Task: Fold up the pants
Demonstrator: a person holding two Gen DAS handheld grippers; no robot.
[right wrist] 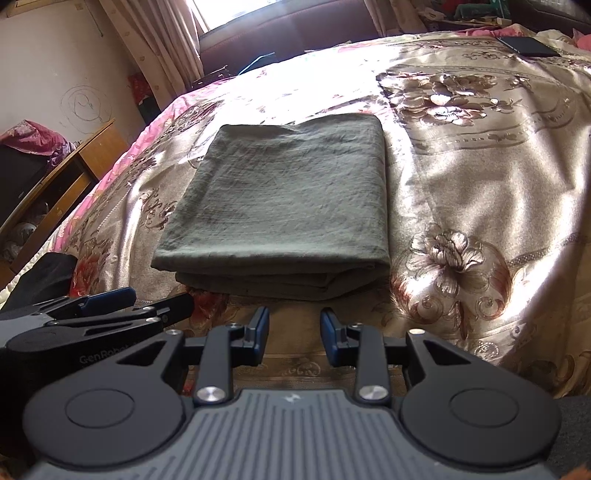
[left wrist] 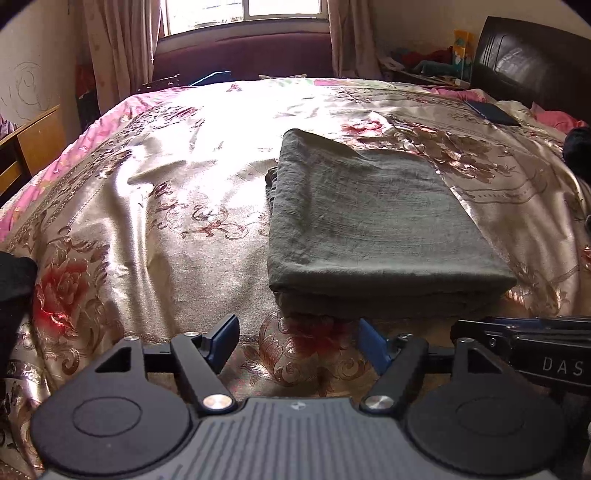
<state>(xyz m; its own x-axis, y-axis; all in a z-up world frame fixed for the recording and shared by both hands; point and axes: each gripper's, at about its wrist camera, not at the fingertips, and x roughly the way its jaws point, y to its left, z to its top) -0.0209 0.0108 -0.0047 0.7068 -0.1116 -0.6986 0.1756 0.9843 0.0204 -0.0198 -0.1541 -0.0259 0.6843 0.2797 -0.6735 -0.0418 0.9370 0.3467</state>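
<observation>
The olive-green pants (left wrist: 369, 218) lie folded into a flat rectangular stack on the floral bedspread (left wrist: 166, 206); they also show in the right wrist view (right wrist: 284, 195). My left gripper (left wrist: 299, 339) is open and empty, just short of the stack's near edge, toward its left corner. My right gripper (right wrist: 294, 328) is open and empty, just short of the near folded edge. The left gripper shows at the lower left of the right wrist view (right wrist: 122, 302). The right gripper's body shows at the right edge of the left wrist view (left wrist: 535, 343).
A dark phone-like slab (right wrist: 528, 46) lies on the bed at the far right. A wooden desk (right wrist: 66, 173) stands left of the bed. A dark headboard (left wrist: 535, 70) rises at the far right. A curtained window (left wrist: 243, 14) is beyond the bed.
</observation>
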